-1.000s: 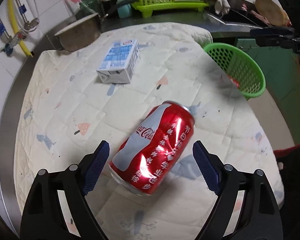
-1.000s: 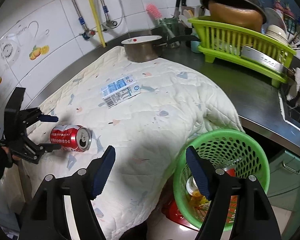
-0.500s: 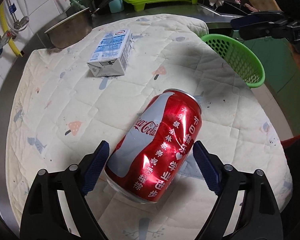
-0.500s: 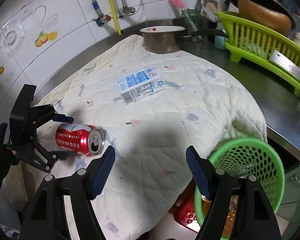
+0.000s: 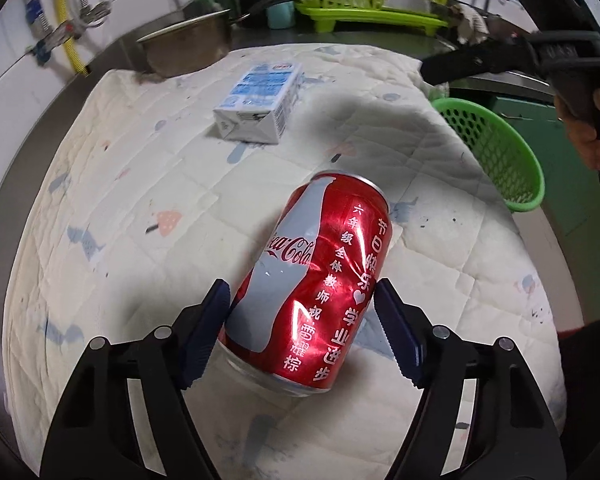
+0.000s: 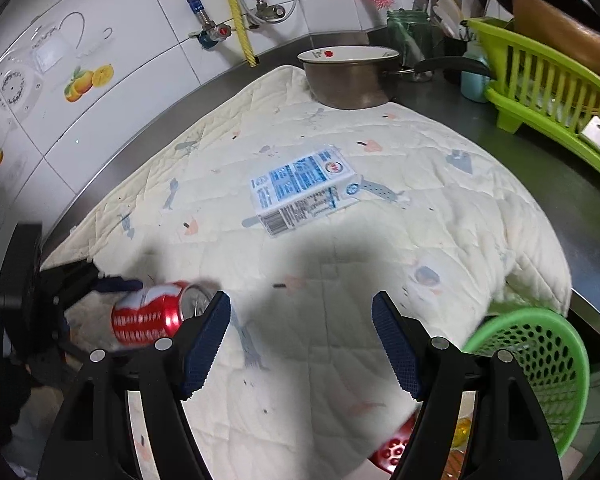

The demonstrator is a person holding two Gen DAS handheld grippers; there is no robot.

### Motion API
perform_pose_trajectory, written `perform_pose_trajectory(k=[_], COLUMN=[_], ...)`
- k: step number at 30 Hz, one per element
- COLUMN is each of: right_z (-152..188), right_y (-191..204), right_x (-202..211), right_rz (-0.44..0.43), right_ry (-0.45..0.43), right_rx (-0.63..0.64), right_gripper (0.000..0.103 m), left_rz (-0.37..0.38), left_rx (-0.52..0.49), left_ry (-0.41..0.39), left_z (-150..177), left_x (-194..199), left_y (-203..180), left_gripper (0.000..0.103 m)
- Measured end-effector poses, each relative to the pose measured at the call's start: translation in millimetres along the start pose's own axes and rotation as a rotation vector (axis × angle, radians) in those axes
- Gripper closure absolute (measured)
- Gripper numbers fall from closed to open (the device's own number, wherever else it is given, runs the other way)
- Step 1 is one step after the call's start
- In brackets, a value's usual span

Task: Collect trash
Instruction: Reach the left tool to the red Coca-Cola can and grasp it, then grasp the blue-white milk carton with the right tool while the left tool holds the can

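Observation:
A dented red Coca-Cola can [image 5: 316, 280] lies on its side on the quilted white cloth [image 5: 140, 184]. My left gripper [image 5: 302, 328] has closed on the can's lower half, both pads touching its sides. The can also shows in the right wrist view [image 6: 152, 312] at the left. A blue-and-white milk carton [image 5: 260, 100] lies flat farther back, also seen in the right wrist view [image 6: 300, 188]. My right gripper [image 6: 300, 340] is open and empty above the cloth's middle. A green basket [image 6: 540, 364] with some trash inside sits low at the right, also in the left wrist view [image 5: 496, 152].
A metal pot [image 6: 348, 76] stands at the cloth's far edge. A lime dish rack [image 6: 548, 92] with dishes is on the steel counter [image 6: 540, 160] at the back right. Tiled wall with pipes [image 6: 228, 12] runs along the left.
My left gripper has moved forward around the can and its pads have closed onto it. My right gripper has swung left, from over the basket to over the cloth.

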State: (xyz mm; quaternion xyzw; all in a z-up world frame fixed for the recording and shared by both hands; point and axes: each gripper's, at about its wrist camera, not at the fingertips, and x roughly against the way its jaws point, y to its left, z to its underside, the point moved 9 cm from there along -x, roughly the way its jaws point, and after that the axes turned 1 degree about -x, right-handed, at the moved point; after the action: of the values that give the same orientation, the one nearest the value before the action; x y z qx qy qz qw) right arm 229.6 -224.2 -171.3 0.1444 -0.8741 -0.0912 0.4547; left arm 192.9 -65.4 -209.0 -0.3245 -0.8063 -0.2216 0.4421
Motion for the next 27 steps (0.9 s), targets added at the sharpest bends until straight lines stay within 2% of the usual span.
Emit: perform_pose_trajectory(k=[1,5,13,16,17,18,25,26,27], right_z=[-4,-16,-45,-52,-55,-59,-78,-80,-82], right_y=[2,8,12,14,14,14,10,10,11], right_x=[-4,-17,-45,-58,-63,-68,-96,-99,-103], right_rz=[-0.001,0.004,0.009,0.005,0.009,0.009,-0.018,-0.017,-0.022], right_ry=[-0.001,-0.001,0.009,0.038,0.040,0.046,0.079,0.081,0.088], right_rx=[0.011,0.058,0.172,0.205,0.219,0.234,0.252,0.257,0.263], right_gripper=[0.027,0.024,0.011,0.010,0.010,0.010,0.008,0.008,0.008], left_rz=[-0.001,-0.013,-0.021,-0.021,-0.015,-0.001,0.026,0.034,0.044], left_rx=[0.011,0.066,0.176,0.195,0.197,0.205,0.229,0.231,0.234], left_ry=[-0.004,-0.012,-0.038,-0.045,-0.047,-0.037,-0.045,-0.046,-0.050], left_z=[0,5,12,14,14,15,19,19,19], left_x=[2,12,27,28,28,26,26,27,28], left_y=[0,-1,13,18,18,17,21,21,20], left_gripper=[0.031,0.033,0.038,0.039,0.058,0.062,0.061,0.061,0.056])
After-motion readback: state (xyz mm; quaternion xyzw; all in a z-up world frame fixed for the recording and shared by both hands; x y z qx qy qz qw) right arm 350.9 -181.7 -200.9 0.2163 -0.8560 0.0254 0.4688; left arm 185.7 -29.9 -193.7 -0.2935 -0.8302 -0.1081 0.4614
